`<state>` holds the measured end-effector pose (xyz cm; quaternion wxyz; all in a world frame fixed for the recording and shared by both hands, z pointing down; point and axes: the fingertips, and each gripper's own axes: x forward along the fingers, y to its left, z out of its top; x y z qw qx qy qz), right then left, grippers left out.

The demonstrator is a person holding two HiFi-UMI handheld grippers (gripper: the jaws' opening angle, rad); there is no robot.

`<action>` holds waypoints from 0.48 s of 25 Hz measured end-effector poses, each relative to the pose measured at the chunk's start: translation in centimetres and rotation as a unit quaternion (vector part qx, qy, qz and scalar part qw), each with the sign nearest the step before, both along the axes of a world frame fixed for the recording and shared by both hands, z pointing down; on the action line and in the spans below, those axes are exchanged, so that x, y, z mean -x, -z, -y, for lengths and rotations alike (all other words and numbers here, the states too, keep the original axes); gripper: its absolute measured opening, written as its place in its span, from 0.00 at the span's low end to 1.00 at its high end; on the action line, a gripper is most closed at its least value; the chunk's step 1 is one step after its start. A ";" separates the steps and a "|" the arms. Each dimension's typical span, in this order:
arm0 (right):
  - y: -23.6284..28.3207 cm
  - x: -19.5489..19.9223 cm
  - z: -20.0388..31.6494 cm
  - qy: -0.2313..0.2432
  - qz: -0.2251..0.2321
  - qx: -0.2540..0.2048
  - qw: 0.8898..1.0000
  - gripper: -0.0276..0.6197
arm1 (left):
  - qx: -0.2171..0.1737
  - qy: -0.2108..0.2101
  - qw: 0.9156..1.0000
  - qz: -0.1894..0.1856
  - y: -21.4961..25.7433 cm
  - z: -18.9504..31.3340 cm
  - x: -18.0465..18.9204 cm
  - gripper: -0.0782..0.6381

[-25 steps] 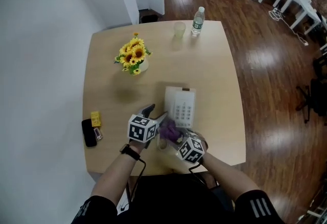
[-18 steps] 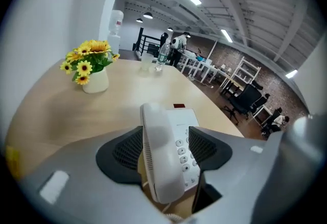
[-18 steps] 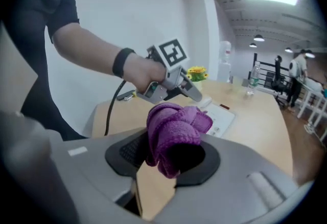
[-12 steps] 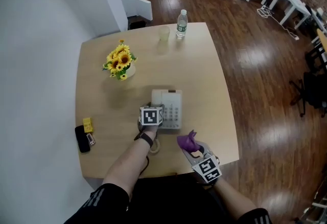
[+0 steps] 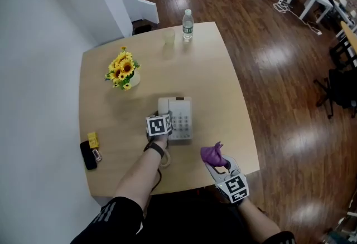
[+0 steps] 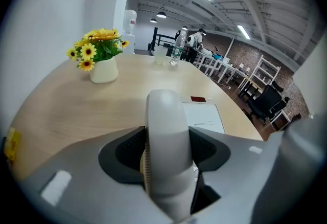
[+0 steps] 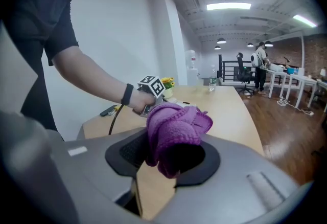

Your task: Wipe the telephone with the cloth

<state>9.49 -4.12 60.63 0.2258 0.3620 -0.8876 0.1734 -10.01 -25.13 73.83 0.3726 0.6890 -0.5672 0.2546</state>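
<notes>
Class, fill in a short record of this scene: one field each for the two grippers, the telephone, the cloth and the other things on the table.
left gripper: shut on the handset
right gripper: shut on the purple cloth
telephone: white, mid-table, beside the left gripper
cloth position: bunched, held apart from the telephone, near the front edge of the table
other things: sunflowers in a vase, water bottle and cup at the far edge
wiping contact: none now
</notes>
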 end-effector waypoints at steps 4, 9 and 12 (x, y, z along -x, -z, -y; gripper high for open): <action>1.2 0.4 0.3 0.001 0.010 -0.012 1.000 0.28 | -0.014 -0.003 0.999 -0.045 1.3 -0.4 0.5 0.42; 2.8 1.2 1.0 0.013 0.021 -0.027 0.999 0.28 | -0.070 -0.030 0.989 -0.128 6.3 -1.6 0.6 0.42; 4.8 2.0 1.8 0.026 0.034 -0.046 0.998 0.28 | -0.112 -0.066 0.969 -0.212 11.3 -3.5 -0.3 0.41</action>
